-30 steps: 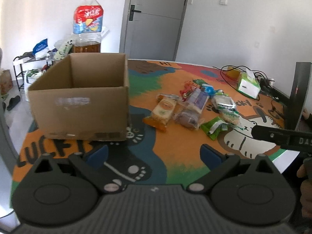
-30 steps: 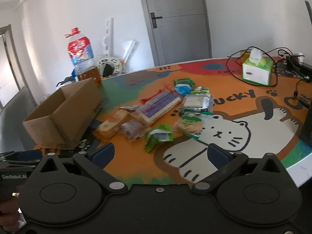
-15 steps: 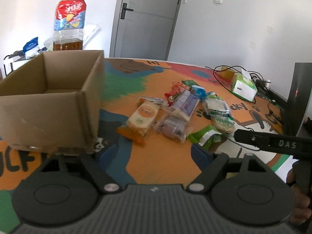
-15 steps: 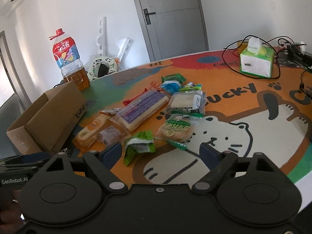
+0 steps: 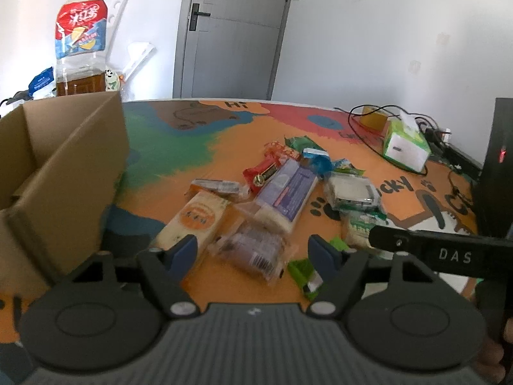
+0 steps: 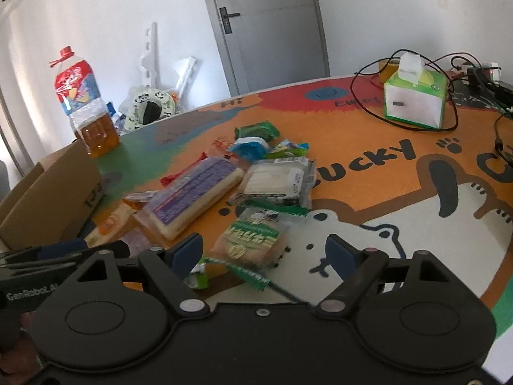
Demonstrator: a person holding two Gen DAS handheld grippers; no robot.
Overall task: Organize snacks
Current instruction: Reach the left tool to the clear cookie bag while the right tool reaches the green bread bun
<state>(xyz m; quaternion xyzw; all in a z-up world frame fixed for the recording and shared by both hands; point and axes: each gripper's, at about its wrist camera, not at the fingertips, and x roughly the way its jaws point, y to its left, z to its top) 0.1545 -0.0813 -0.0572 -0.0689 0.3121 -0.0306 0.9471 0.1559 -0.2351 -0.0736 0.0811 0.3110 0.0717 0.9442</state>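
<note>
A pile of snack packets lies mid-table. In the left wrist view my left gripper (image 5: 253, 252) is open and empty, just short of a clear brown-filled packet (image 5: 255, 250), with an orange cracker pack (image 5: 195, 218) to its left and a purple-labelled pack (image 5: 290, 192) behind. An open cardboard box (image 5: 67, 173) stands at the left. In the right wrist view my right gripper (image 6: 264, 250) is open and empty, close over a green-labelled bun packet (image 6: 251, 237). The purple-labelled pack (image 6: 195, 191) and a white sandwich pack (image 6: 279, 181) lie beyond it; the box (image 6: 48, 199) is at far left.
A large oil bottle (image 5: 80, 38) stands behind the box. A green tissue box (image 6: 415, 101) with black cables sits at the table's far right. A black upright device (image 5: 495, 166) stands at the right edge. A grey door is behind the table.
Both grippers have moved forward and down toward the snack pile. The left one has swung right, away from the box. The snacks have not moved.
</note>
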